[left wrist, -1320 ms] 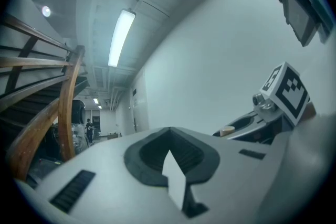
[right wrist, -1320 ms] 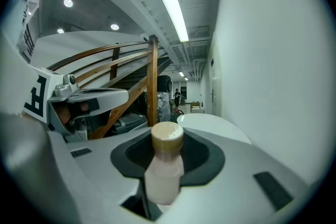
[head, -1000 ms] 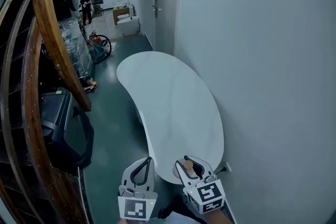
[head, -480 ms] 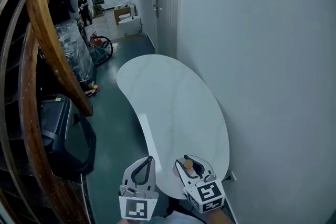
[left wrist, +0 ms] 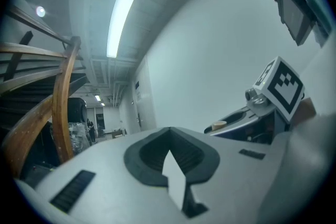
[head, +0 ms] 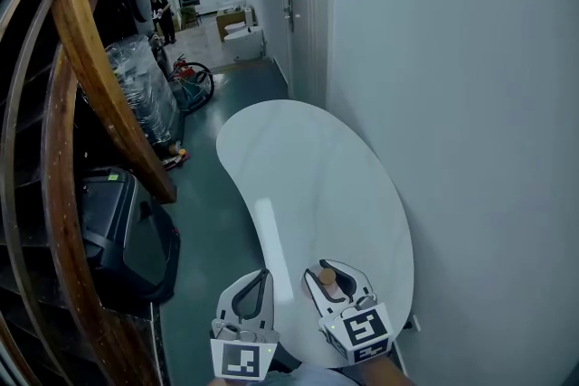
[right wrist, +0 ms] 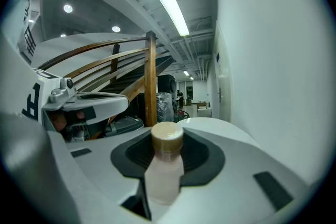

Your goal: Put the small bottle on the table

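The wall (head: 470, 104) fills three o'clock, the white table (head: 308, 167) hugging it toward twelve, plenty of landing room. At nine o'clock of its partner, the left gripper (head: 262, 277) is closed on nothing, out of the way, I'd say. Over the table's near end, the right gripper (head: 336, 277) clamps the small bottle (head: 327, 277), cap up, ready to stand.

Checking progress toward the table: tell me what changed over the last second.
Both grippers advanced along the corridor: the right gripper, shut on the small bottle, now hangs over the near end of the white table, not at its tip; the left gripper came along beside its edge. Unchanged: the bottle upright in its grip, the left gripper shut and empty.
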### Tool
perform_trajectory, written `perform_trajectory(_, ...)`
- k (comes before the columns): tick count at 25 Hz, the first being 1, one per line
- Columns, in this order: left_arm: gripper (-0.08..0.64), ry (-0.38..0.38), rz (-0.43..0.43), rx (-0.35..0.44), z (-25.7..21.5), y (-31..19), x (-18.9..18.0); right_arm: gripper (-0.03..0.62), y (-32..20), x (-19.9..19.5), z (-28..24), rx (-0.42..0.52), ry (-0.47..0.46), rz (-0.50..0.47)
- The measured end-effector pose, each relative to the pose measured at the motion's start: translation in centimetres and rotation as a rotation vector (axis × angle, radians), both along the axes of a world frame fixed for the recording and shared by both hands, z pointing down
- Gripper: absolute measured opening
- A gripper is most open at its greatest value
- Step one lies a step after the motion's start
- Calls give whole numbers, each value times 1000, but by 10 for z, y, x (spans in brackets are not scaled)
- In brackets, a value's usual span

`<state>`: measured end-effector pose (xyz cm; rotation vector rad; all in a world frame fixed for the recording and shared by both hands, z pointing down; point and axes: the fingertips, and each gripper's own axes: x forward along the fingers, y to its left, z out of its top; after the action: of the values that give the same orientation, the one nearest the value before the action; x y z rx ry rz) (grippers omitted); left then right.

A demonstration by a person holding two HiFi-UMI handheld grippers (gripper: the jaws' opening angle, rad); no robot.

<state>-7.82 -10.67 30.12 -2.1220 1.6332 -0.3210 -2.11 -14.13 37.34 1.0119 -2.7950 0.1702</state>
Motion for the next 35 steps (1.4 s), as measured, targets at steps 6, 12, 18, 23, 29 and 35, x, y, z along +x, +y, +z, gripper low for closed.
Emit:
perform_trajectory(6,0,35,-15,-57,13,-22,-19,114,-18,-14,12,-38,28,-5)
perform_trajectory(12,0,61,17,-121,29,-47,-44,114,-39,-31,28,-89,55,52)
perform_trajectory(18,0,74,51,-173,41,-67,-55,114,-49,-43,44,-112,63,70)
perform_trajectory(23,0,77,79,-227,54,-78,-56,114,-55,-39,59,-144,93,98)
perform_trajectory(29,0,96,110,-306,74,-88,-56,114,-62,-43,77,-186,101,121)
perform_trajectory(35,0,93,135,-358,89,-98,-58,114,-66,-43,96,-226,105,149)
